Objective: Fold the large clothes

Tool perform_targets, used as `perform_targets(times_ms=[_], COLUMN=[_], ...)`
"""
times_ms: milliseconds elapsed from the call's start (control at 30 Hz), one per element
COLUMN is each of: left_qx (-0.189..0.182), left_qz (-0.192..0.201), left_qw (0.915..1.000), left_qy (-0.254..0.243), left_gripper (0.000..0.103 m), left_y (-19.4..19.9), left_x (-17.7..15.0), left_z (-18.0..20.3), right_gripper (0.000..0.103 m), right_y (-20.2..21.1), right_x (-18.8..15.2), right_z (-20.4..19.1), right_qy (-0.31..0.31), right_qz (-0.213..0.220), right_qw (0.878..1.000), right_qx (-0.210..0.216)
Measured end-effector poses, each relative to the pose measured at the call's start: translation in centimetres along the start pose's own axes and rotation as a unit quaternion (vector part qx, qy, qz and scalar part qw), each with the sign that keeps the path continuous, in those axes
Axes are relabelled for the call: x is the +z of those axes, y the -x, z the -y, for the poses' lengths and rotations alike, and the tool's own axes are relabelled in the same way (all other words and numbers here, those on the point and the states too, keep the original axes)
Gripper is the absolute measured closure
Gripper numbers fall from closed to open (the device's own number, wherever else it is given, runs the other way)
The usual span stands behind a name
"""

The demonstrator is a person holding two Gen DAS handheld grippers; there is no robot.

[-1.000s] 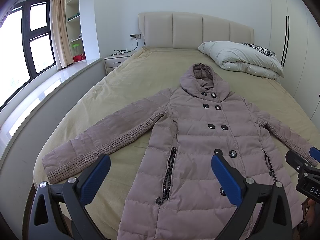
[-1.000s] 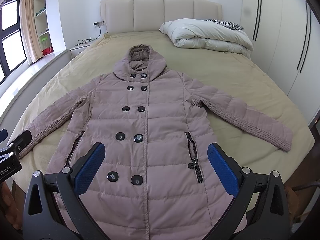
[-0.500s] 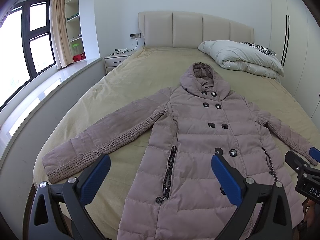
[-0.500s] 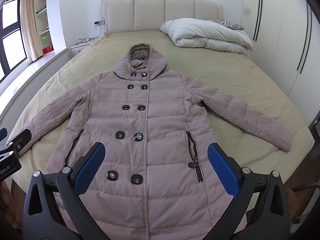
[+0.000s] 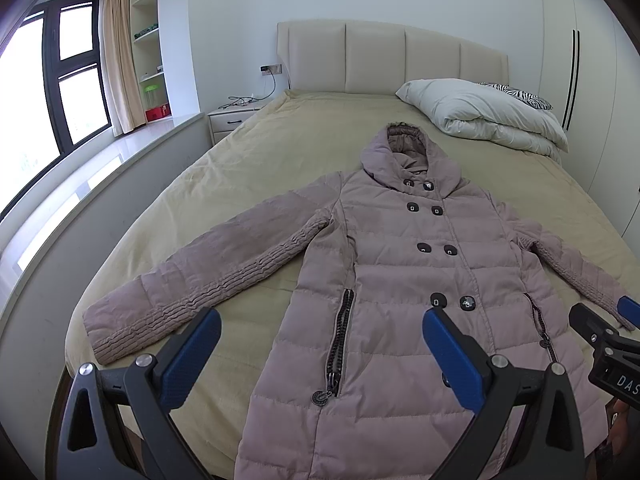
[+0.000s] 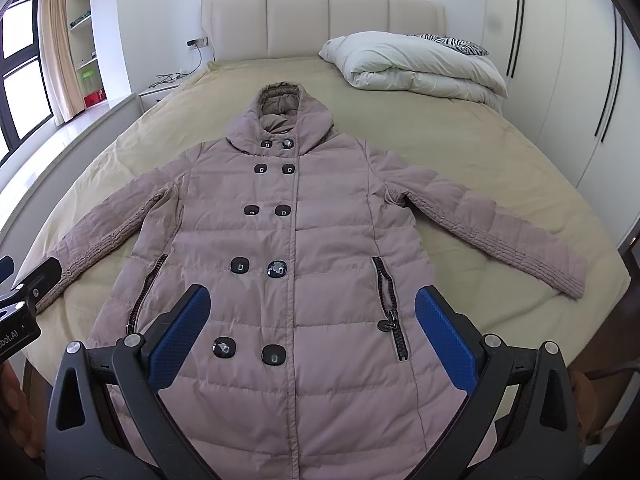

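Observation:
A long dusty-pink quilted coat (image 5: 400, 264) (image 6: 296, 240) with a hood, dark buttons and two zip pockets lies face up on the bed, both sleeves spread out. My left gripper (image 5: 322, 322) hovers open over the coat's lower left part, near the left zip pocket (image 5: 340, 336). My right gripper (image 6: 312, 300) hovers open over the coat's lower front. Neither holds anything. The left sleeve's cuff (image 5: 116, 336) lies near the bed's near left corner. The right sleeve's cuff (image 6: 568, 276) lies towards the bed's right edge.
The bed (image 5: 256, 168) has a beige cover and padded headboard. A folded white duvet (image 6: 420, 66) with a zebra pillow lies at the head right. A nightstand (image 5: 232, 118), window sill and shelves stand left. Wardrobe doors (image 6: 580, 80) line the right.
Both views have shifted very slightly; the coat sits a touch lower in the frames. The coat itself has not moved and both grippers stay open.

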State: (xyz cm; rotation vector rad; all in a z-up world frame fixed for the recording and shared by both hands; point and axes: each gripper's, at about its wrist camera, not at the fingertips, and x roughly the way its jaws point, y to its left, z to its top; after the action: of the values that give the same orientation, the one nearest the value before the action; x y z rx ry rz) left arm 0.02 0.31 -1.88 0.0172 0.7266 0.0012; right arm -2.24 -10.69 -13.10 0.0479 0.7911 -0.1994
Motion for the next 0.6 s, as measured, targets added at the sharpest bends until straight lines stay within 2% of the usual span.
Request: perform_targets(times_ms=[600], left_qx=[0.0], left_qz=[-0.001], left_qw=[1.0], left_qy=[0.0], left_gripper=[0.0], left_y=[-0.18], left_x=[-0.17], left_z=[-0.03], right_gripper=[0.0], right_y=[-0.33], right_x=[-0.47], right_z=[0.0], right_qy=[0.002], right_qz=[-0.002], right_qw=[1.0], right_qx=[-0.001])
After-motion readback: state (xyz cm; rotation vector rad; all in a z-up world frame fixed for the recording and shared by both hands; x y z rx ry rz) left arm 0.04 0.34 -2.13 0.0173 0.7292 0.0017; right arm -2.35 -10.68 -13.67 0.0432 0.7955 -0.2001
